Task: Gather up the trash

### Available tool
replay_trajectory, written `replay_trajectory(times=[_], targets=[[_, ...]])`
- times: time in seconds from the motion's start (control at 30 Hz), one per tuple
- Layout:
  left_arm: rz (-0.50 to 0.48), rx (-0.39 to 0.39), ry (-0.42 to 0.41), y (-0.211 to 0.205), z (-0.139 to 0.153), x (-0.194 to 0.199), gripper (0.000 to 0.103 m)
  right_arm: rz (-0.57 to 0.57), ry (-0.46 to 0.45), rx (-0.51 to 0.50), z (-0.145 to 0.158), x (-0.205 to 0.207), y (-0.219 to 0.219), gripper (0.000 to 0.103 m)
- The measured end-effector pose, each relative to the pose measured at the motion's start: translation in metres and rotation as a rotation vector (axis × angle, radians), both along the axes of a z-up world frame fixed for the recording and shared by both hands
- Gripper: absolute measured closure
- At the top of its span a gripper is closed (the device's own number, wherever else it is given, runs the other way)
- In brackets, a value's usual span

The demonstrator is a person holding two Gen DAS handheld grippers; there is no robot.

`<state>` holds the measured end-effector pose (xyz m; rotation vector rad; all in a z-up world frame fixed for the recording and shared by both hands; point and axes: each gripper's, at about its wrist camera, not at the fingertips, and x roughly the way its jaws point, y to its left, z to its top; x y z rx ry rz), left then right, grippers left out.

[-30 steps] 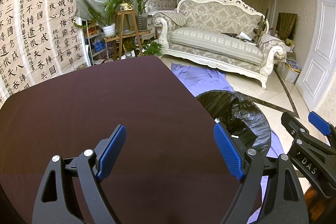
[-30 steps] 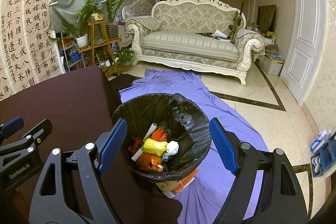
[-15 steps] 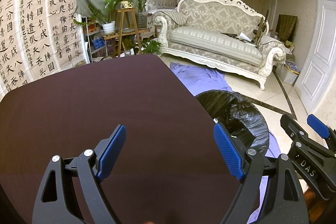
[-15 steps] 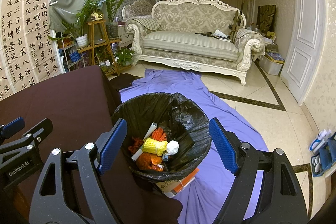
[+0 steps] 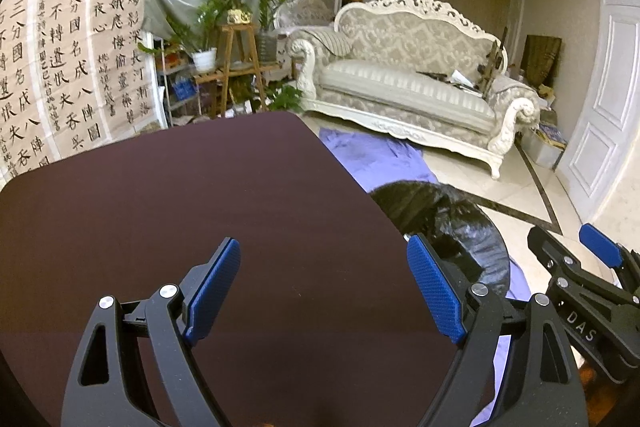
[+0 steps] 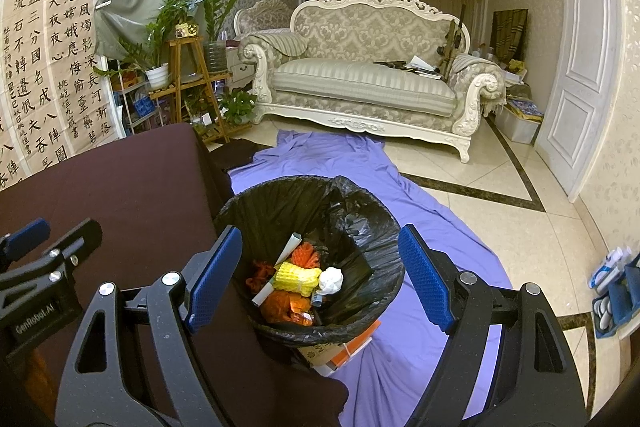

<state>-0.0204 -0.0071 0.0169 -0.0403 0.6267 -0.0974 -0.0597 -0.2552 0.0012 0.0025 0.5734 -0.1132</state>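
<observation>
A bin lined with a black bag (image 6: pixel 352 211) stands on the floor just off the table's right edge. Inside lie trash pieces: a yellow netted lump (image 6: pixel 298 277), a white crumpled ball (image 6: pixel 331 279), orange scraps (image 6: pixel 286 309) and a rolled paper (image 6: pixel 286 247). My right gripper (image 6: pixel 320 279) hangs open above the bin with nothing between its blue pads. My left gripper (image 5: pixel 324 285) stands open over the dark brown table (image 5: pixel 180 207), also holding nothing. In the left wrist view the bin's black bag (image 5: pixel 448 219) shows at the right, with the right gripper's fingers (image 5: pixel 600 247) beyond it.
A purple sheet (image 6: pixel 360 163) covers the floor under the bin, and a box (image 6: pixel 340 347) sits under it. Farther off stand an ornate sofa (image 6: pixel 360 83), a wooden plant stand (image 6: pixel 188 75) and a white door (image 6: pixel 580 67). Calligraphy sheets (image 5: pixel 60 47) hang at the left.
The left wrist view has shifted slightly, with the room sliding a little left and down. The right gripper and the bin look the same.
</observation>
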Motion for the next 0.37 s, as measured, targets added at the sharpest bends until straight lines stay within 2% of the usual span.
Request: replay_trajectory(times=[0.2,0.37], targets=[[0.072,0.033,0.001,0.016,0.000,0.004,0.020,0.043,0.003,-0.006,0.000,0.006,0.018,0.024],[0.140,0.059,0.036,0.050,-0.007,0.013,0.020,0.130,0.019,-0.017,-0.001,0.019,0.055,0.024]])
